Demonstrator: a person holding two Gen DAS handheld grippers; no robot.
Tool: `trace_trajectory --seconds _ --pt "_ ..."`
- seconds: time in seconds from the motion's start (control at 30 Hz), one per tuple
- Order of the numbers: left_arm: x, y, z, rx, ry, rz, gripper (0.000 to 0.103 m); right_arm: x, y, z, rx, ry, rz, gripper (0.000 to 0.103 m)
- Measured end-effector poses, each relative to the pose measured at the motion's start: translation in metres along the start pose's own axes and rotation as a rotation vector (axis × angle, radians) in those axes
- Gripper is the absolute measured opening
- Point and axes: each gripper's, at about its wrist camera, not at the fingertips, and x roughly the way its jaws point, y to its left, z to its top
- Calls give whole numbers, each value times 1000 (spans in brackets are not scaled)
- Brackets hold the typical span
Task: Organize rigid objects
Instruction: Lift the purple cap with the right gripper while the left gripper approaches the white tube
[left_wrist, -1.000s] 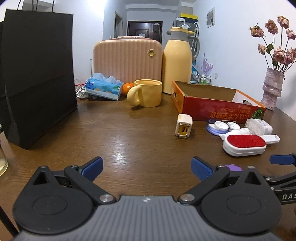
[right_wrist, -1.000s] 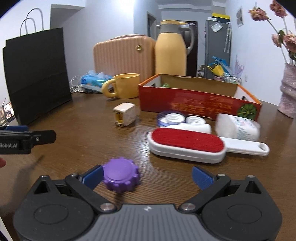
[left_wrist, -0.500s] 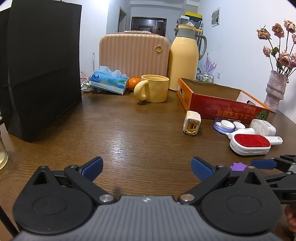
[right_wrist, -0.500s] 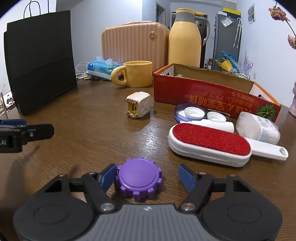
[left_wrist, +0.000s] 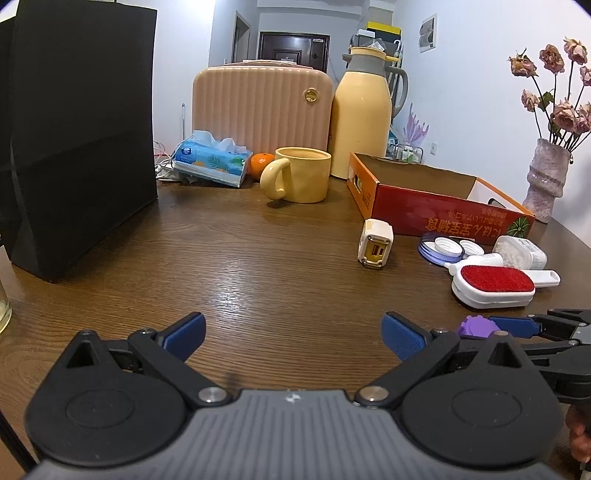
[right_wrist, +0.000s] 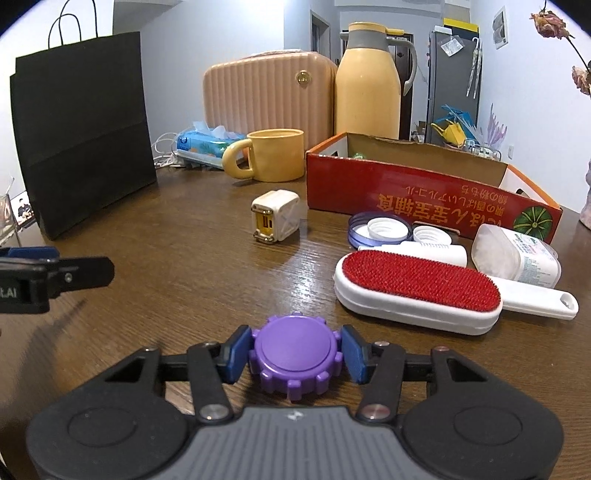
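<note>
A purple gear-edged cap (right_wrist: 295, 356) lies on the wooden table (right_wrist: 192, 266). My right gripper (right_wrist: 295, 352) is closing on it, and both blue pads touch its sides. In the left wrist view the same cap (left_wrist: 476, 326) shows at the right. My left gripper (left_wrist: 293, 332) stands open over bare table, holding nothing. Beyond the cap lie a red-and-white lint brush (right_wrist: 417, 288), a white charger cube (right_wrist: 275, 219), a white bottle (right_wrist: 517, 254) on its side, a blue ring with white caps (right_wrist: 380, 227), and an open red cardboard box (right_wrist: 406, 199).
A black paper bag (left_wrist: 74, 129) stands at the left. At the back are a yellow mug (left_wrist: 301, 179), a yellow thermos (left_wrist: 360, 125), a peach case (left_wrist: 258, 107), a tissue pack (left_wrist: 210, 160) and an orange (left_wrist: 260, 162). A vase (left_wrist: 546, 177) stands far right.
The right gripper's jaws have come in from wide apart until their pads meet the purple cap, which now sits centred between them. The left gripper stays open.
</note>
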Motion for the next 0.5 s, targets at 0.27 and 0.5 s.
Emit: trace_trajectory --seconds 0.27,0.5 --pt "2 -11 4 10 6 8 103 -13 -12 2 16 -51 3 52" --pt "4 -34 14 36 9 13 103 -28 -35 5 43 -115 -13 52"
